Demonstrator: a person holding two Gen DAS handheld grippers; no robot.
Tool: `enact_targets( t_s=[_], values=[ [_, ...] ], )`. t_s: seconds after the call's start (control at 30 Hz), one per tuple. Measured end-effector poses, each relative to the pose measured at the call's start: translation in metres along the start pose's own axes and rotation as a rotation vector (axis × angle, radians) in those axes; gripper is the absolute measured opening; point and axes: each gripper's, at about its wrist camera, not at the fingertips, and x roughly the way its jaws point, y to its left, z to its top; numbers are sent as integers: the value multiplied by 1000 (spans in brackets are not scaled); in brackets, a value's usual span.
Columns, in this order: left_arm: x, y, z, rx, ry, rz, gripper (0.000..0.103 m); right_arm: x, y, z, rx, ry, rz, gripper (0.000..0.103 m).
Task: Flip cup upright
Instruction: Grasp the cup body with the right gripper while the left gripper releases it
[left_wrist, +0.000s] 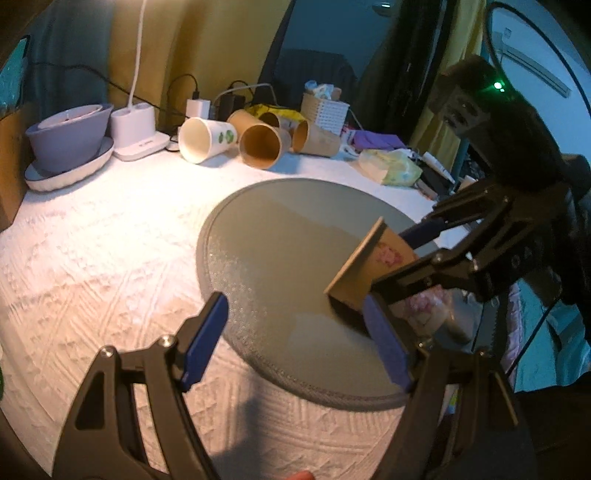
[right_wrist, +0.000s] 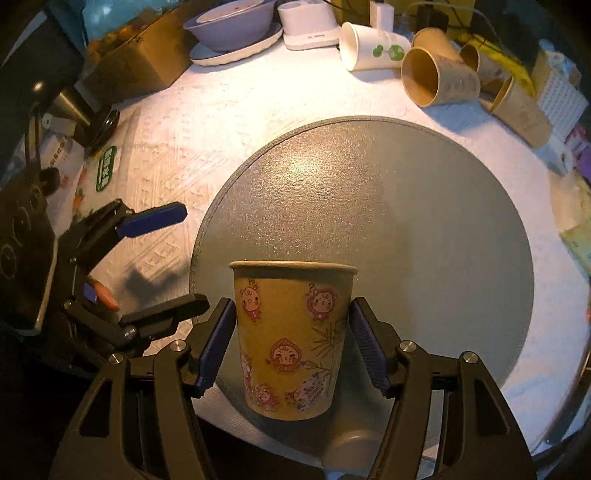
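Observation:
A brown paper cup with pink cartoon prints (right_wrist: 291, 339) sits between the pads of my right gripper (right_wrist: 291, 347), rim up, above the near edge of the round grey mat (right_wrist: 424, 221). The pads touch both of its sides. In the left wrist view the same cup (left_wrist: 369, 269) appears tilted, held by the right gripper (left_wrist: 391, 273) over the mat (left_wrist: 280, 258). My left gripper (left_wrist: 295, 332) is open and empty, left of the cup; it also shows in the right wrist view (right_wrist: 173, 258).
Several paper cups (left_wrist: 258, 144) lie on their sides at the back of the white cloth (left_wrist: 110, 240). A purple bowl on a plate (left_wrist: 70, 136), a white charger stand (left_wrist: 138, 129), a woven basket (left_wrist: 325, 110) and clutter stand along the back.

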Motion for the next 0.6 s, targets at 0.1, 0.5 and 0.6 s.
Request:
enact_targets(
  t_s=[0.1,0.5,0.6],
  values=[
    [3,2,0,-16,13,-5,77,0,-1,2,1,17,-3,67],
    [7,9,1,-57,42,-27,77,7,1,13,-16,15,30,67],
    [9,11,2,-61,50,-21,77,3,0,12,-21,-22,19,65]
  ],
)
